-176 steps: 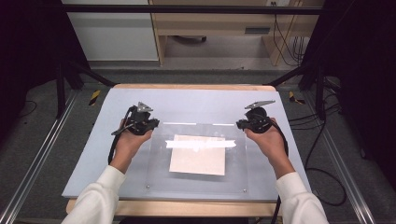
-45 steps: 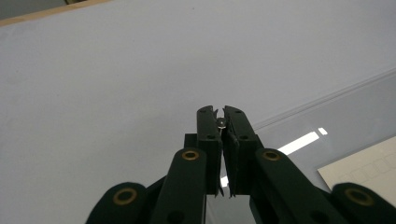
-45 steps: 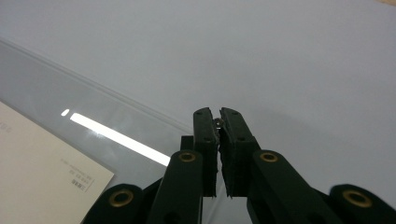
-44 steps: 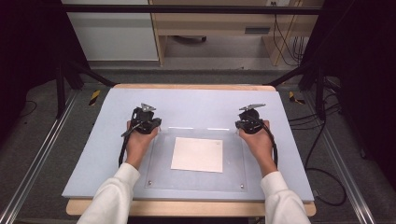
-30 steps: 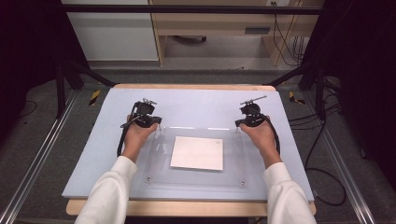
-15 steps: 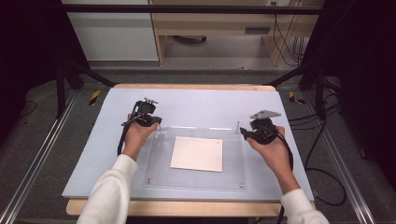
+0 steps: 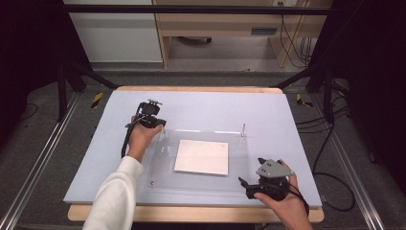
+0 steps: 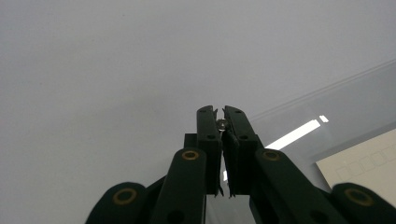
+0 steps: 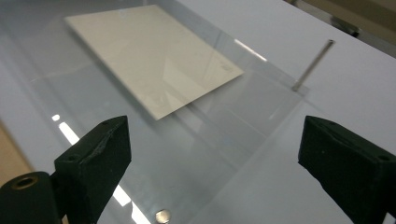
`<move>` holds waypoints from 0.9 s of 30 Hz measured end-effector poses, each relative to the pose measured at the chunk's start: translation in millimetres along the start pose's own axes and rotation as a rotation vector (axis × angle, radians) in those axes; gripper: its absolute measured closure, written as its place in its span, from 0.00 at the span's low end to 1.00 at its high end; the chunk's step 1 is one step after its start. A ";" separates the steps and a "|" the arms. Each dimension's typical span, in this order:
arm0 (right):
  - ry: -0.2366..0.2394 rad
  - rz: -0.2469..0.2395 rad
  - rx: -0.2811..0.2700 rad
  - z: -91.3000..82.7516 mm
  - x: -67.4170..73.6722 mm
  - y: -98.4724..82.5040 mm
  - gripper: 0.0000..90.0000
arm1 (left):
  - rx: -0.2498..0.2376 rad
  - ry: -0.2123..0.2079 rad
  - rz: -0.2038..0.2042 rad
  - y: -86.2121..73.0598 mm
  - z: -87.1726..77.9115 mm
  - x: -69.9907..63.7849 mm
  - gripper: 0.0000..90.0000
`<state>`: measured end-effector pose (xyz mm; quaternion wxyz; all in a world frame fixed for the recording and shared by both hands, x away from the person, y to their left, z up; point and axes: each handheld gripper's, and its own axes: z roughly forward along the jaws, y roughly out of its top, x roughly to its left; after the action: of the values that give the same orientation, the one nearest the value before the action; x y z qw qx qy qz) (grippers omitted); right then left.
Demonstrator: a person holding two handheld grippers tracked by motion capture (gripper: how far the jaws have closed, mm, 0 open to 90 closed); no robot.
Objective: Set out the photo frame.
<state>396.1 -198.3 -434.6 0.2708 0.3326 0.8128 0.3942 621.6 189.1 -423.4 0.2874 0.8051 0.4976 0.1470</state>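
Observation:
A clear plastic plate (image 7: pixel 201 184) lies flat over a cream sheet of paper (image 7: pixel 202 156) on the pale mat. My left gripper (image 7: pixel 162 125) sits at the plate's far left corner, shut on a small metal pin (image 8: pixel 222 123). A second thin pin (image 7: pixel 243 129) stands upright and free at the far right corner. My right gripper (image 7: pixel 245 187) is at the plate's near right corner and points left. Its jaws have just been opening and stand wide apart (image 9: pixel 215 133) with nothing between them. A small metal stud (image 9: pixel 162 215) sits just below them in the plate's corner.
The pale blue-grey mat (image 7: pixel 215 105) covers a wooden table with free room beyond and beside the plate. Black frame posts and cables stand off to both sides, and metal rails run along the floor.
My right gripper has left the far right pin, travelled toward the near right corner of the plate and opened its jaws. The left gripper has kept still.

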 end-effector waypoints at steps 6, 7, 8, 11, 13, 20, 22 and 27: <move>0.056 -0.133 0.017 -0.9 30.0 -6.7 0.16 | 0.003 -0.008 -0.007 1.0 1.1 0.9 0.94; 0.059 -0.155 0.026 1.4 33.3 -8.1 0.16 | 0.005 -0.008 -0.008 1.4 1.2 1.1 0.94; 0.055 -0.175 0.042 3.5 35.9 -9.4 0.16 | 0.008 -0.010 -0.007 1.7 1.3 1.5 0.94; 0.058 -0.204 0.066 8.1 40.1 -12.2 0.17 | 0.005 -0.014 -0.009 1.6 1.9 2.2 0.94; 0.058 -0.215 0.077 10.0 41.7 -14.1 0.19 | 0.006 -0.014 -0.009 1.7 2.1 2.2 0.94; 0.041 -0.237 0.104 12.2 40.7 -20.5 0.21 | 0.009 -0.015 -0.014 1.9 2.6 2.4 0.94; 0.034 -0.248 0.114 13.1 41.4 -22.4 0.22 | 0.009 -0.015 -0.017 2.1 3.0 2.4 0.94; 0.018 -0.273 0.146 16.5 43.5 -26.7 0.24 | 0.016 -0.018 -0.015 2.3 3.2 2.8 0.94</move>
<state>371.4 -170.4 -473.3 0.2899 0.2342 0.8793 0.2964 626.2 189.8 -424.7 0.2865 0.8048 0.5022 0.1338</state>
